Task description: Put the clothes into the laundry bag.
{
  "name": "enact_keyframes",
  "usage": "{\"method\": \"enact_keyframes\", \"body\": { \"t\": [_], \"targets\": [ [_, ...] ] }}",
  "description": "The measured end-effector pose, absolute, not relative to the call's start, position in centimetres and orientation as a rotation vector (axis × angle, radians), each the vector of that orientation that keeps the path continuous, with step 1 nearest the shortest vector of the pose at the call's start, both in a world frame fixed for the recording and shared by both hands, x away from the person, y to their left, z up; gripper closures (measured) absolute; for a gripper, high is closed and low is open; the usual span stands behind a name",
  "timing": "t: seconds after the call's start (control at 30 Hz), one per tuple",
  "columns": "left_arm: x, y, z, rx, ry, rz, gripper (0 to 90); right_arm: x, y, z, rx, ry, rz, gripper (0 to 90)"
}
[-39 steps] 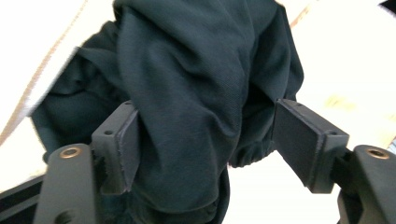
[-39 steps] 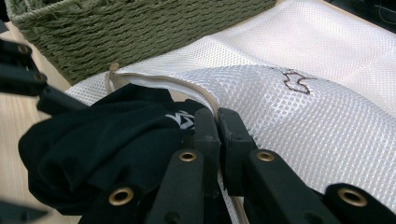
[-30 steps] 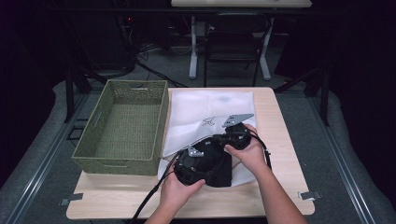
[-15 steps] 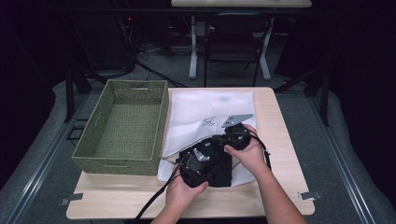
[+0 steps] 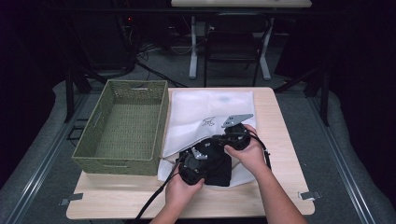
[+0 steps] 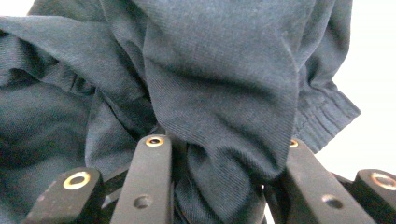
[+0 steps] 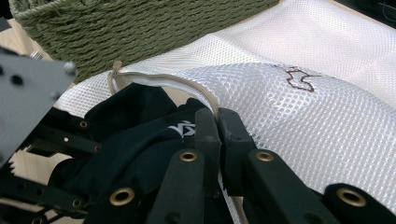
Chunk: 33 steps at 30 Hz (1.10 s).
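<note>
Since the earlier frames, the left tool [image 5: 195, 164] had shifted a little toward the person's side of the desk [image 5: 280, 186], carrying the dark garment [image 5: 215, 167] with it, while the right tool [image 5: 232, 136] had held its place at the mesh bag [image 5: 205, 109].

From the high view, both hands met near the middle of the desk's front half. The dark garment lay bunched on the white mesh bag's near end, just in front of the green woven basket [image 5: 122, 126], which stood on the left side of the desk. The bag lay flat beside the basket, touching its right wall.

In the left gripper view, the left tool [image 6: 219, 154] was clenched on a thick fold of the dark garment [image 6: 219, 79]; ribbed cloth bulged between the two black jaws and hid their tips. A cuff of the garment hung at the right against a white ground.

In the right gripper view, the right tool [image 7: 217, 126] was pinched tight on the bag's [image 7: 299, 116] open rim, its jaws pressed together on the beige edging. The dark garment [image 7: 140, 135] sat at the bag's mouth, just left of the jaws, with the basket [image 7: 121, 28] behind it.
</note>
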<state>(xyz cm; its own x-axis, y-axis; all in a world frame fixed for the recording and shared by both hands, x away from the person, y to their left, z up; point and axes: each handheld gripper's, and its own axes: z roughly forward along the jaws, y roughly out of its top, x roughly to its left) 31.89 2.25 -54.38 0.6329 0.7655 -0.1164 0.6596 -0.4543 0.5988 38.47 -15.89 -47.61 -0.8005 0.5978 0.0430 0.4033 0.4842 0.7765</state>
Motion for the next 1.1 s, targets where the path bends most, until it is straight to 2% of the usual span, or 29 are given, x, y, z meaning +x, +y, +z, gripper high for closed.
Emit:
{"method": "enact_keyframes", "body": {
  "t": [0.43, 1.1],
  "targets": [
    [34.1, 2.8, -53.1, 2.189, 1.153, 0.212, 74.2, 38.2, -15.8, -47.3, 0.836, 2.497, 1.211, 88.1],
    [37.2, 2.4, -53.5, 2.139, 1.202, 0.296, 74.1, 38.1, -15.8, -47.2, 0.829, 2.502, 1.214, 88.2]
  ]
}}
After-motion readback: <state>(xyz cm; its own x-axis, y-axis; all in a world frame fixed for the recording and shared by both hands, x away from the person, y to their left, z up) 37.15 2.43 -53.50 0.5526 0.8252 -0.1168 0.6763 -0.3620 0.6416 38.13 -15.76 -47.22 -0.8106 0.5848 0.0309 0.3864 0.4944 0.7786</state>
